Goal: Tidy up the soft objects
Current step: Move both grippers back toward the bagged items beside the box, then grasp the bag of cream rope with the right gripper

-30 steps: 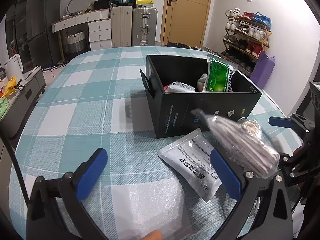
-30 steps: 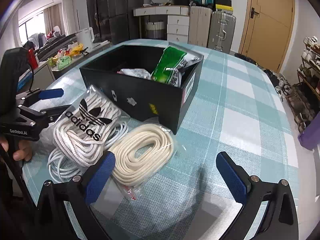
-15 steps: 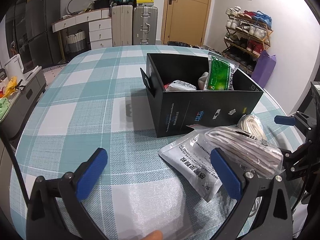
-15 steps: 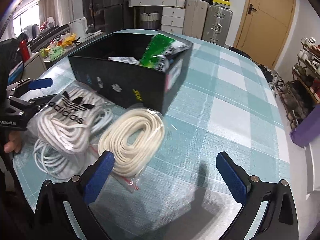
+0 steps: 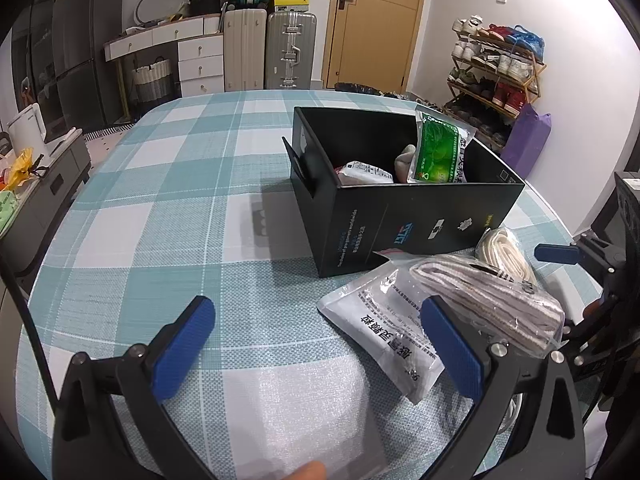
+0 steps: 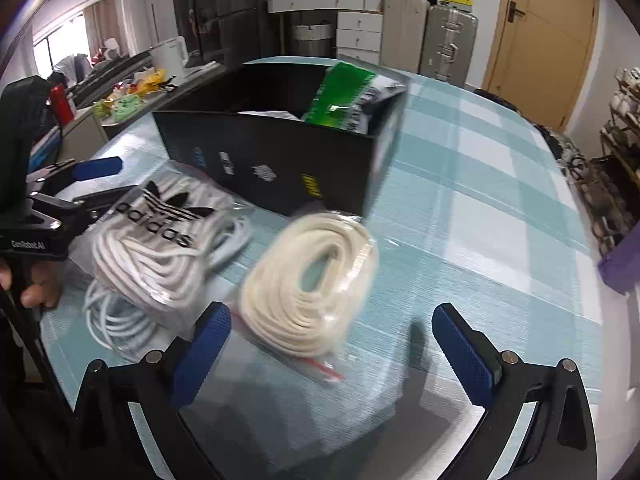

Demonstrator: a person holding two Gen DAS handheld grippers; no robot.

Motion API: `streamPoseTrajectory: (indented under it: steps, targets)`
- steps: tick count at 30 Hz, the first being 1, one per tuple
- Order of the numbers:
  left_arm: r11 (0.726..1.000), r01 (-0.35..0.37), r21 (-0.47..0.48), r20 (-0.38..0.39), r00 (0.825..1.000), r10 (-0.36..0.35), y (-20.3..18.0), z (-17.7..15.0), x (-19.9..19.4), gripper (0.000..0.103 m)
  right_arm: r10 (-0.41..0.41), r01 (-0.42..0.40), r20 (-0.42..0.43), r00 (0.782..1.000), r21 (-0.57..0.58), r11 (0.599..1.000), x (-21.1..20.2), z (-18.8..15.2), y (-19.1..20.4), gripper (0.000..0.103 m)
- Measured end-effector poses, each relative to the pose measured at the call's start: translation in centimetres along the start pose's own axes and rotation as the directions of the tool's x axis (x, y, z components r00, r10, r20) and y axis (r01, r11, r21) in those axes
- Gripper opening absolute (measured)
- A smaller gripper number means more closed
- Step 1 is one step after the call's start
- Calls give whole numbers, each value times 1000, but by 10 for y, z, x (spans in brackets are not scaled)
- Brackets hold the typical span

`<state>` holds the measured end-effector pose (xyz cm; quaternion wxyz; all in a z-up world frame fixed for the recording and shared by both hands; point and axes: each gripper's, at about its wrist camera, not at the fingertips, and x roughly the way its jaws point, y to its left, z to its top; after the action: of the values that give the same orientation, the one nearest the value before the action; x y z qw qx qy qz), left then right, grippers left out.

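Note:
A black box stands on the checked tablecloth and holds a green packet and other soft items. In front of it lie a flat white pouch, an Adidas bag of white laces, a bag of cream rope and a loose white cord. My left gripper is open and empty, near the white pouch. My right gripper is open and empty, just short of the cream rope bag. The laces bag also shows in the left wrist view.
The box also shows in the right wrist view. A translucent plastic sheet lies at the table's near edge under my left gripper. Suitcases, drawers and a shoe rack stand beyond the table.
The Adidas laces bag, held raised a second ago, has come down onto the table by the white pouch. My right gripper has swung right toward the cream rope bag. The left gripper is still.

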<state>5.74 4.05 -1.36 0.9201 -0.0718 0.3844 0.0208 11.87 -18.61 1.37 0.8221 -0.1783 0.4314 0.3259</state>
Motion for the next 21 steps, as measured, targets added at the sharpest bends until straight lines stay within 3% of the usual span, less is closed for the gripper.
streamPoseTrajectory:
  steps: [10,17,21]
  targets:
    - [1000,2,-1,-1,1000,-2,0,0,0,103,-41,40,11,999,42,998,9,9,6,100]
    - [1000,2,-1,-1,1000,-2,0,0,0,103,16,-16,14,1000,23,1000,9,9,10,67]
    - [1000,2,-2,0,1000,-2,0,0,0,103,25,-26,21,999,24,999,4,5,6,53]
